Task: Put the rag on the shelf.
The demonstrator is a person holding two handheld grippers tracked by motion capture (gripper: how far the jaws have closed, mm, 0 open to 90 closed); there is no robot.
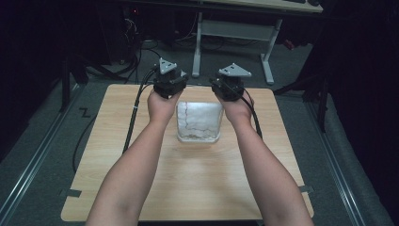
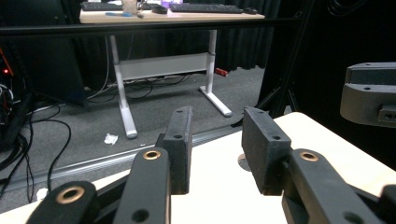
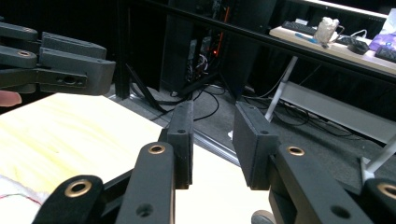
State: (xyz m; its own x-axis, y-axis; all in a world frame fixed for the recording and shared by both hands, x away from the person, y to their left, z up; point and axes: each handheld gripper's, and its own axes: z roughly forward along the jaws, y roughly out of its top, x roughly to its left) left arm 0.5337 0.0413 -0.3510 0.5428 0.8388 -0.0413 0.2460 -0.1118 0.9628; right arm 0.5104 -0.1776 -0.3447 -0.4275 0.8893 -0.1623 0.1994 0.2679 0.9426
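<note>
Between the hands: a clear container sits on the table, close to both hands, narrowing the way through.
Near half of table: bare wood, open apart from the two forearms.
Left side: cables trail across the tabletop.
Left gripper: jaws apart, nothing between them.
Right gripper: jaws apart, gap free.
Beyond far edge: a desk stands on the floor.
</note>
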